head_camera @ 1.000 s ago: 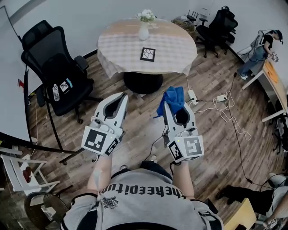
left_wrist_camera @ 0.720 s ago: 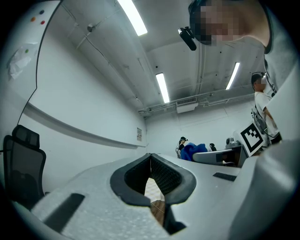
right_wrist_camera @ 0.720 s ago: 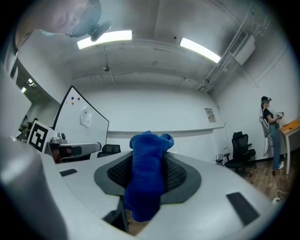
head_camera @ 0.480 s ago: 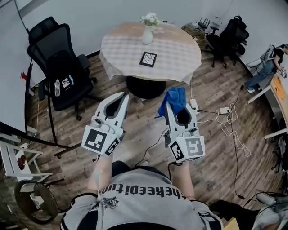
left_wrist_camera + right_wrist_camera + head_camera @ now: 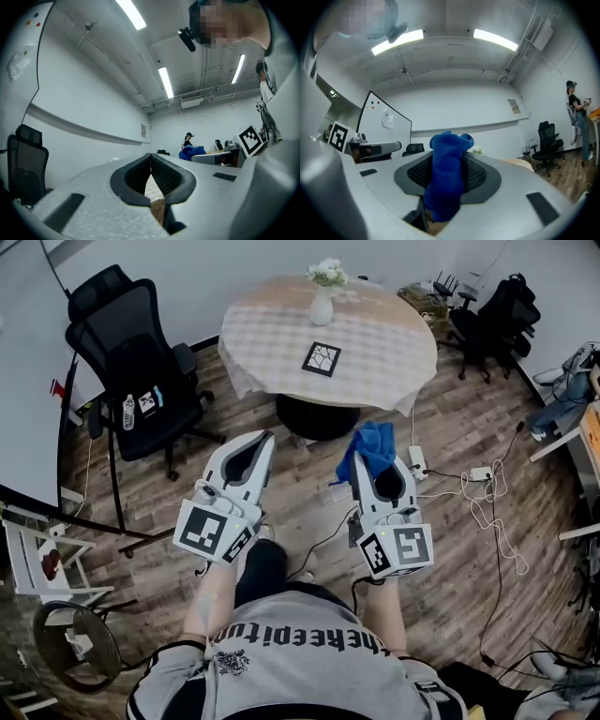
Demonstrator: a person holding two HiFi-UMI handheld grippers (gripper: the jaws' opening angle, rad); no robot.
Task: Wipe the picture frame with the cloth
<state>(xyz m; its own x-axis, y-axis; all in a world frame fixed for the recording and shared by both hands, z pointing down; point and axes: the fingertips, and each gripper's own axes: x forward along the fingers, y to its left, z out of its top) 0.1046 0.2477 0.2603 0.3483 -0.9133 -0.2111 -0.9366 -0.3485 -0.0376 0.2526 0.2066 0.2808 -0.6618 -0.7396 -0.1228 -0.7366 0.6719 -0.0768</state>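
Only the head view shows the small black-rimmed picture frame [image 5: 322, 358]. It lies flat on the round table with a checked cover [image 5: 394, 352], near a white vase of flowers [image 5: 322, 306] and well ahead of both grippers. The right gripper view shows the right gripper [image 5: 447, 161] clamped on a crumpled blue cloth [image 5: 446, 173], which bunches above its tips. In the left gripper view, the left gripper [image 5: 151, 157] has its tips pressed together with nothing between them. The head view sets both grippers side by side above a wooden plank floor [image 5: 450, 549].
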